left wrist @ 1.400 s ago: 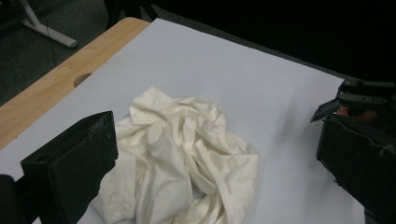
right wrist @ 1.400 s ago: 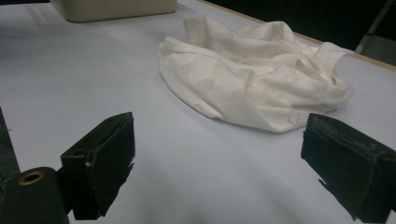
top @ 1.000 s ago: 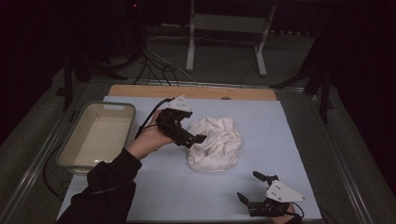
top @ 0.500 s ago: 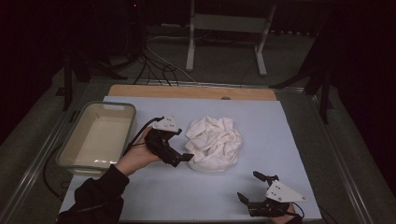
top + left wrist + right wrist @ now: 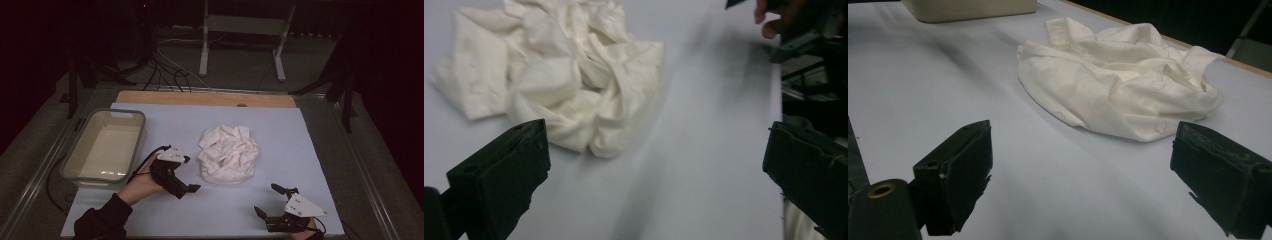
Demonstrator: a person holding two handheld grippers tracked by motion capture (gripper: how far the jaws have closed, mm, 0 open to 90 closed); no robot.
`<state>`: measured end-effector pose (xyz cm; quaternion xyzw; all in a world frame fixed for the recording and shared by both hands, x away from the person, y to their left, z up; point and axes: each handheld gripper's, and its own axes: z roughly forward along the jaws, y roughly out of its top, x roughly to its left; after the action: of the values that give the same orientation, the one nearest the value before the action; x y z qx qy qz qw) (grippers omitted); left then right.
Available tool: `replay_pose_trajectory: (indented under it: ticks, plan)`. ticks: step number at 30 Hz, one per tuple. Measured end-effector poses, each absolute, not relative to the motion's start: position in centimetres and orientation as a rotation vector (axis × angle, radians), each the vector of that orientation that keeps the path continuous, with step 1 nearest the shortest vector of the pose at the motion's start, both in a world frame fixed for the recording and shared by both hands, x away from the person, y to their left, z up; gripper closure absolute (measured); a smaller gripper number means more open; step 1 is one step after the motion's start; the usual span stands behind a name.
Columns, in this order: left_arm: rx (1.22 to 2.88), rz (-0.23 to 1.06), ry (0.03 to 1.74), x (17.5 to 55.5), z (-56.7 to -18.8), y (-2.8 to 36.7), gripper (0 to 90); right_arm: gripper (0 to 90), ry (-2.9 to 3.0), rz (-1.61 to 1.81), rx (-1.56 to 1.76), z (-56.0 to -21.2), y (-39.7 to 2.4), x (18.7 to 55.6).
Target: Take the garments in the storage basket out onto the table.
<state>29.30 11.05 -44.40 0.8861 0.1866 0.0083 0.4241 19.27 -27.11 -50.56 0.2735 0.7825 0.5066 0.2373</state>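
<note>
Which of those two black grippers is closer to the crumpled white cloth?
The left gripper, beside the tub, sits just off the cloth. The right gripper waits farther off near the table's front edge.

Left gripper (image 5: 192,187) at lower left of centre, jaws wide apart, empty; right gripper (image 5: 272,202) at lower right, likewise spread.

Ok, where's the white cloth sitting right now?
In the high view, the crumpled white cloth lies mid-table, right of the tub and just beyond the open left gripper.
</note>
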Motion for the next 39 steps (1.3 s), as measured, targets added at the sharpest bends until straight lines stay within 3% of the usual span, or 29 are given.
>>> replay_pose_trajectory:
  ticks: [17, 39]
  plan:
    - [2.255, -0.005, 0.467, 26.4, -47.9, 14.2, 0.1, 10.2, 2.146, 1.382, 0.748, -50.6, -27.1, 19.3]
    - [2.296, 0.033, 0.524, 23.6, -49.4, 18.7, 0.1, 10.2, 2.159, 1.371, 0.746, -50.8, -27.0, 19.3]
